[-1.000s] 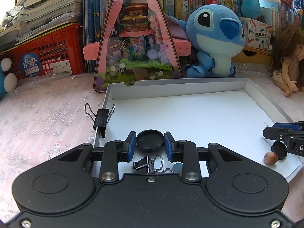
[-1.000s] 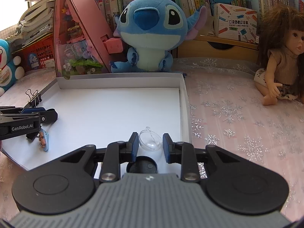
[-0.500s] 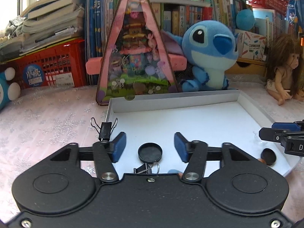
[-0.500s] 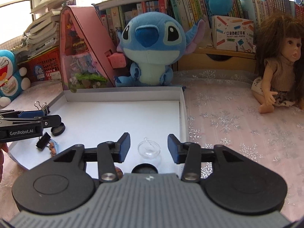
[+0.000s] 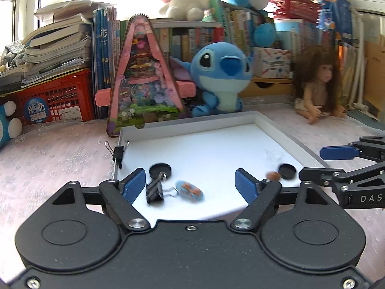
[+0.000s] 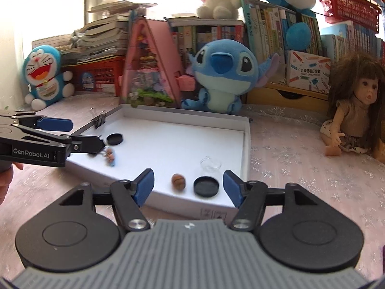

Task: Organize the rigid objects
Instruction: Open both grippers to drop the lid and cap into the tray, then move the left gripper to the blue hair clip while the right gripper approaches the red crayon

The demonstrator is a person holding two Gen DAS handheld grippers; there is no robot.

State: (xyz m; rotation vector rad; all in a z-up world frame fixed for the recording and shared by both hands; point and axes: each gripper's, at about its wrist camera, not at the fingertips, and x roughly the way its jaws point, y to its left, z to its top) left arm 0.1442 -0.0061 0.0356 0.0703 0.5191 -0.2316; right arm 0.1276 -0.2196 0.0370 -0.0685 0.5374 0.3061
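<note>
Over white tray (image 5: pixel 284 130) — both grippers' jaws wide, empty.

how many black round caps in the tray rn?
2. One black cap lies near the tray's left edge, beside the loose binder clip; the other black cap lies near the right front corner, by the nut. None seem hidden.

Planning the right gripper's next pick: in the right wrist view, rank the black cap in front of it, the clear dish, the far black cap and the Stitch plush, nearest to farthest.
1. Black cap, just ahead of the right gripper.
2. Clear dish, behind it by the tray's right wall.
3. Far black cap, tray's left side.
4. Stitch plush, beyond the tray.
</note>
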